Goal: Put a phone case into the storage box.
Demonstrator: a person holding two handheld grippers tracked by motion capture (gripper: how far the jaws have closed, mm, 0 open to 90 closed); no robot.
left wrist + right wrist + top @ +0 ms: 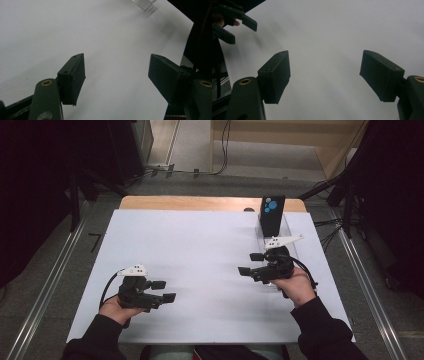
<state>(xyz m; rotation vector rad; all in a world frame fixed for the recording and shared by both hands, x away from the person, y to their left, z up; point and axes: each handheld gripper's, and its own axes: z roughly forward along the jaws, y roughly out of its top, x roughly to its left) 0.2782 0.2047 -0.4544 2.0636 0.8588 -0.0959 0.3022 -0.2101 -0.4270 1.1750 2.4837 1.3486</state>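
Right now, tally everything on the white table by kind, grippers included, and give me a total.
Black two-jaw grippers, one in each hand: 2, the left gripper and the right gripper.
Black upright box with blue dots: 1.
Clear plastic container holding that box: 1.
White table sheet: not counted.
Total: 4.

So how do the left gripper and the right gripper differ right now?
The left gripper sits at the near left of the white table, away from everything; the right gripper sits farther back, beside the clear box holding a black card. They point toward each other. Both are open with nothing between the jaws.
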